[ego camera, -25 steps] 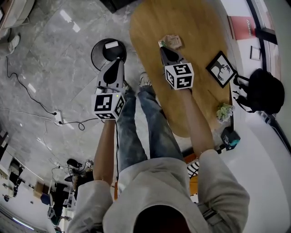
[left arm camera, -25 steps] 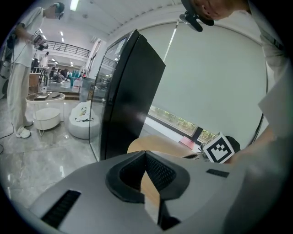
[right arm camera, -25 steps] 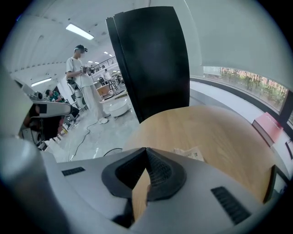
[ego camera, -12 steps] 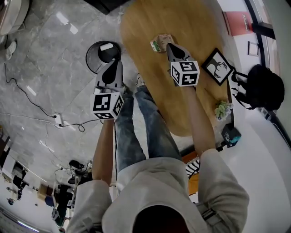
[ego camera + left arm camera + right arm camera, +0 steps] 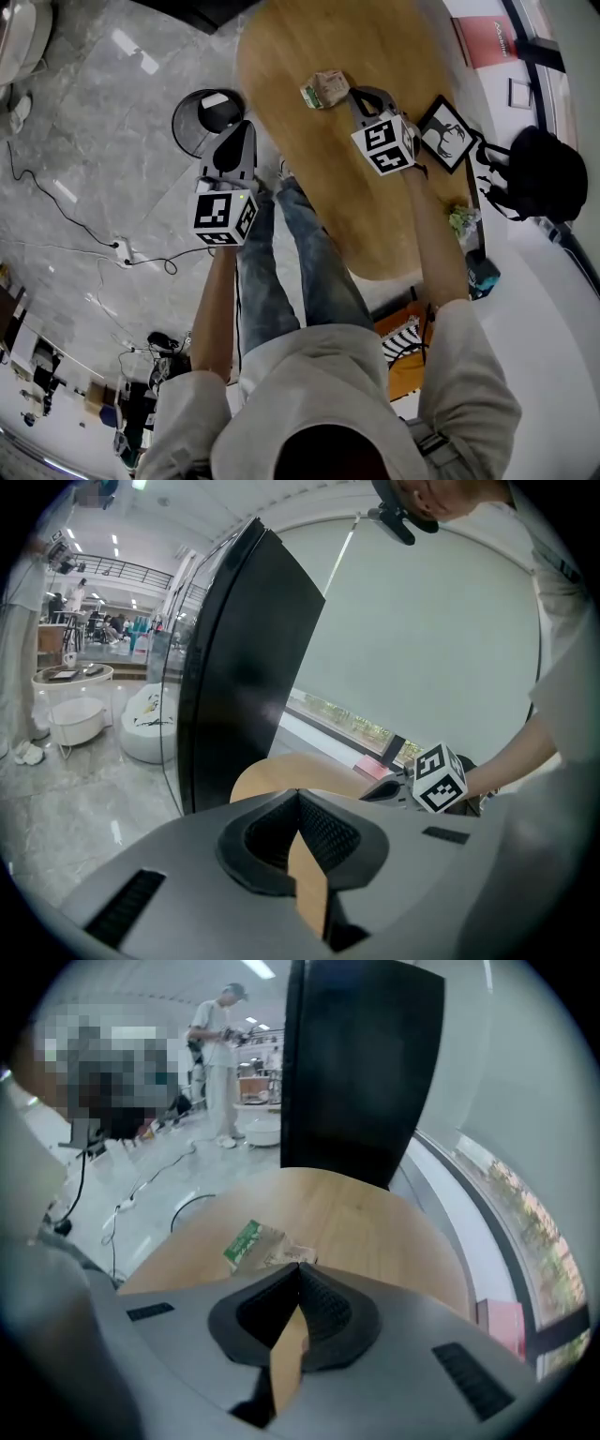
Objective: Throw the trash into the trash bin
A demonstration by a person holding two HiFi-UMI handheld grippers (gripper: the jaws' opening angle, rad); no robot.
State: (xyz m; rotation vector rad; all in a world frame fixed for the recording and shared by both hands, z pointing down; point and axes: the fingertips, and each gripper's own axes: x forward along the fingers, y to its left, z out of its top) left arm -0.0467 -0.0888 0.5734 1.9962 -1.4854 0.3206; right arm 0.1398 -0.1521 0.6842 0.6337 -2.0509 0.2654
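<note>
While my right gripper [image 5: 354, 94] hangs just beside the crumpled trash [image 5: 325, 89] with its jaws pressed together on nothing, I cannot take hold without opening them. If I push in like this, I judge the tip would shove the light trash across the worktop [image 5: 375, 216], or off its edge short of the bin [image 5: 178, 122]. My left gripper [image 5: 246, 127], also closed and empty, hangs between trash and bin.
</note>
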